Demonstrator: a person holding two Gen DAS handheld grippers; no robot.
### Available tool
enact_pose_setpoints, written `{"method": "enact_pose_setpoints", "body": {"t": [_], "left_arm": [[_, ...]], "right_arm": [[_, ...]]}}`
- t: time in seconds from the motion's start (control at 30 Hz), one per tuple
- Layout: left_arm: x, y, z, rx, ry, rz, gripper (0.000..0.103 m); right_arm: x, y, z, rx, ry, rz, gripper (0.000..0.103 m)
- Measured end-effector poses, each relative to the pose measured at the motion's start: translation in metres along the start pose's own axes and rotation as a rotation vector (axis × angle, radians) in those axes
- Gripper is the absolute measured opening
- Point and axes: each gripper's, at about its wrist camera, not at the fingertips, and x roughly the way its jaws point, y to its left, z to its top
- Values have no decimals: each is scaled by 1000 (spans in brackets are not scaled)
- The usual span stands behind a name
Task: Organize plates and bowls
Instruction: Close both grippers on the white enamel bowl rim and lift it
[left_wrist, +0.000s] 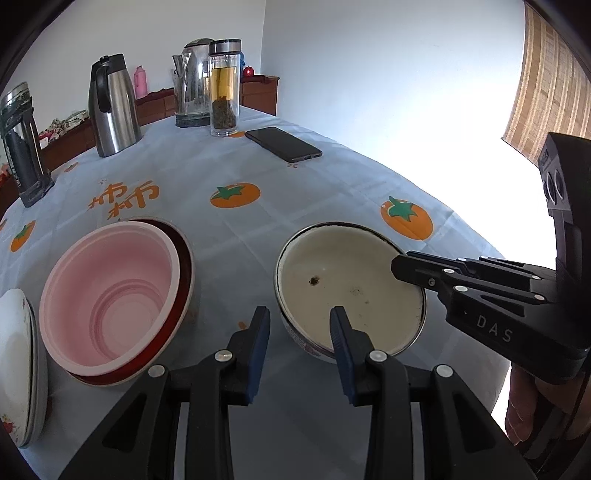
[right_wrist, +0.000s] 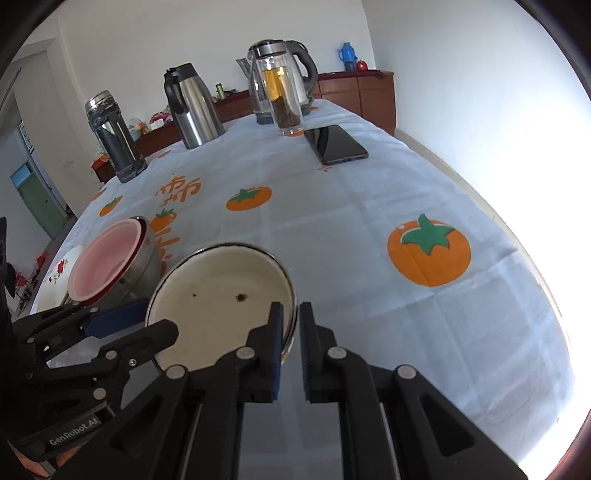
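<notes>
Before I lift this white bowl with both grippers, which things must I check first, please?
1. Right gripper shut on the rim of the white bowl: ok.
2. Left gripper straddles the near rim, one finger inside and one outside: ok.
3. Left pads press the rim firmly: cannot tell.
4. White bowl is clean inside: not ok, dark specks on the bottom.
5. Pink bowl stands apart from the white bowl: ok.
</notes>
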Motion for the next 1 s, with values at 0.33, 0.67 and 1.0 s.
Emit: {"method": "enact_pose_setpoints", "body": {"t": [0.33, 0.67, 1.0], "left_arm": [[3, -2, 0, 9, -10, 29, 24], [-15, -1, 0, 13, -41, 41, 21], [-47, 14, 3, -17, -98, 56, 21]], "right_arm": [[-3, 1, -2, 7, -2, 8, 8], [-14, 12, -1, -3, -18, 5, 9], [-35, 40, 10, -51, -57, 16, 9]]}}
